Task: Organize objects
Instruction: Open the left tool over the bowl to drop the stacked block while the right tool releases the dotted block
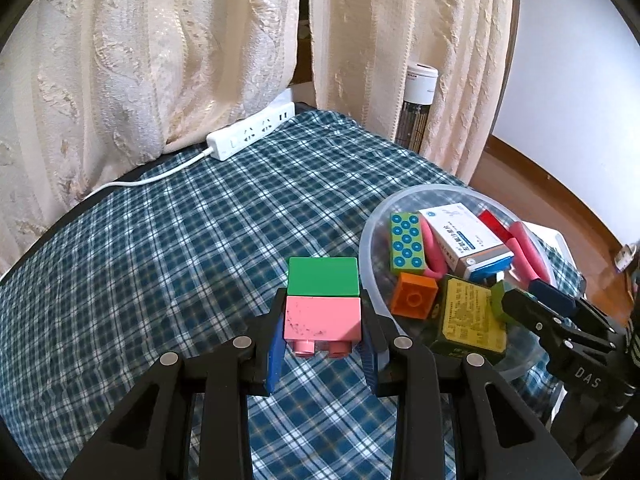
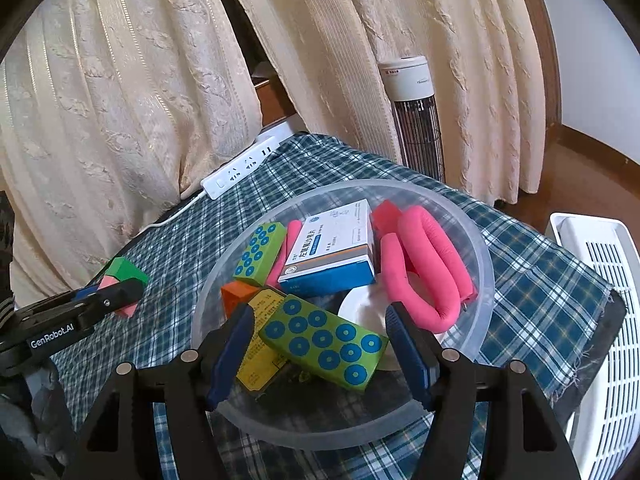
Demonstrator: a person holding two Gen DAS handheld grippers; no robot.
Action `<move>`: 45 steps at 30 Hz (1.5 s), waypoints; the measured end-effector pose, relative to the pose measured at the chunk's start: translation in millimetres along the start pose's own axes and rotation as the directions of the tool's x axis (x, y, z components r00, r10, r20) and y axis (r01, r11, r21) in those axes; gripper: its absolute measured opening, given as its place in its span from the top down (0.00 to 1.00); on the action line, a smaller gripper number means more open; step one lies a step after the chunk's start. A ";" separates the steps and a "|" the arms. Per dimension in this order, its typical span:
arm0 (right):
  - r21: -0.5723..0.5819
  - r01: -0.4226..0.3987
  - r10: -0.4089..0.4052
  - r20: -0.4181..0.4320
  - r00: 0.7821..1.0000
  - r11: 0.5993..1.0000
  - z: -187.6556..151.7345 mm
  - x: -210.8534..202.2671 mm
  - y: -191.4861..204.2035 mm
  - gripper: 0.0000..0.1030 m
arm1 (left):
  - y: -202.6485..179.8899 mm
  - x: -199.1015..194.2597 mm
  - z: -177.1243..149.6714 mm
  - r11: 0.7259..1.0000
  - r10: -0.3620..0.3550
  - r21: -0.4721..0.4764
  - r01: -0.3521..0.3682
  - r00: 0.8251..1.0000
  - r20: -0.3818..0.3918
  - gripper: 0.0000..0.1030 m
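My left gripper [image 1: 322,320] is shut on a pink-and-green block [image 1: 323,306], holding it by its pink half just left of the clear plastic bowl [image 1: 370,256]. The block also shows in the right wrist view [image 2: 124,272]. My right gripper [image 2: 320,344] is over the bowl [image 2: 480,240], its pads on either side of a green block with blue dots [image 2: 324,346] that lies on the pile. I cannot tell if they press it. The bowl also holds a second dotted block [image 2: 260,254], a medicine box [image 2: 332,248], a pink grip ring [image 2: 428,264], an orange brick [image 2: 236,296] and a yellow-labelled box [image 2: 260,344].
A blue plaid cloth [image 1: 180,240] covers the table. A white power strip [image 1: 250,132] with its cord lies at the back by cream curtains [image 1: 160,40]. A tower fan [image 2: 416,120] stands behind the table and a white appliance [image 2: 600,320] at its right.
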State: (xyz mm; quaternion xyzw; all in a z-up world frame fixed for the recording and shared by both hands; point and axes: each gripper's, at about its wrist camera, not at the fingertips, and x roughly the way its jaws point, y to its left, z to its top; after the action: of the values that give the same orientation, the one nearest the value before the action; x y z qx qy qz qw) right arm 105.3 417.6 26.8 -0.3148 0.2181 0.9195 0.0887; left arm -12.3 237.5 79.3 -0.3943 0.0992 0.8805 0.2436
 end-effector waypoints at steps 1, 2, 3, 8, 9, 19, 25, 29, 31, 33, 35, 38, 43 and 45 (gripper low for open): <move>0.000 -0.001 0.001 0.001 1.000 1.000 0.0 -0.3 -0.1 0.31 | -1.6 0.3 0.3 1.000 -0.002 0.002 0.002 1.000 0.000 0.68; -0.001 -0.004 0.004 0.004 1.000 1.000 0.0 -1.0 -0.5 0.31 | -2.5 0.7 0.8 1.000 -0.004 0.003 0.004 1.000 -0.001 0.68; -0.001 -0.005 0.005 0.007 1.000 1.000 0.2 -1.6 -0.9 0.31 | -4.3 1.2 1.3 1.000 -0.007 0.006 0.007 1.000 -0.001 0.68; 0.003 -0.015 0.015 0.018 1.000 1.000 1.2 -2.9 -3.4 0.31 | -9.8 4.3 3.6 1.000 -0.022 0.013 0.022 1.000 -0.008 0.68; 0.000 -0.016 0.016 0.020 1.000 1.000 1.2 -3.5 -3.4 0.31 | -11.8 5.3 4.1 1.000 -0.025 0.016 0.025 1.000 -0.009 0.68; -0.061 -0.085 0.089 0.060 0.994 0.994 1.8 -15.5 1.5 0.28 | -28.3 14.2 10.7 0.997 -0.071 0.031 0.071 0.997 -0.021 0.68; -0.080 -0.103 0.109 0.075 0.991 0.991 2.2 -19.8 0.3 0.27 | -41.2 21.1 17.4 0.993 -0.101 0.052 0.102 0.995 -0.026 0.68; -0.110 -0.069 0.080 0.102 0.992 0.992 1.2 -24.4 1.4 0.27 | -51.4 28.6 23.0 0.990 -0.120 0.065 0.122 0.992 -0.036 0.68; -0.122 -0.059 0.073 0.113 0.991 0.991 1.5 -26.2 2.0 0.26 | -56.4 32.2 25.5 0.989 -0.128 0.072 0.130 0.991 -0.041 0.68; -0.132 -0.050 0.067 0.121 0.990 0.990 2.3 -27.8 2.9 0.25 | -61.0 35.9 27.6 0.987 -0.136 0.079 0.139 0.990 -0.047 0.68; -0.133 -0.045 0.061 0.123 0.991 0.990 2.8 -27.2 2.4 0.25 | -65.1 39.3 29.2 0.985 -0.147 0.082 0.151 0.988 -0.055 0.68; -0.126 -0.044 0.059 0.122 0.991 0.991 3.5 -26.2 0.3 0.25 | -70.4 44.3 31.7 0.983 -0.158 0.089 0.163 0.985 -0.064 0.68; -0.118 -0.039 0.054 0.122 0.991 0.992 3.3 -25.2 -2.9 0.25 | -76.7 53.5 35.7 0.980 -0.173 0.089 0.180 0.982 -0.078 0.68; -0.114 -0.038 0.052 0.121 0.991 0.993 3.6 -24.8 -3.9 0.25 | -78.8 56.0 37.0 0.978 -0.180 0.090 0.186 0.981 -0.079 0.68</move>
State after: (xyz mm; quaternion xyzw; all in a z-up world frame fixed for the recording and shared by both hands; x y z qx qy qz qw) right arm 124.0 422.1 43.3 -0.2565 0.1674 0.9498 0.0636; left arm -28.2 338.6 63.8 -0.4203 0.1139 0.8340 0.3389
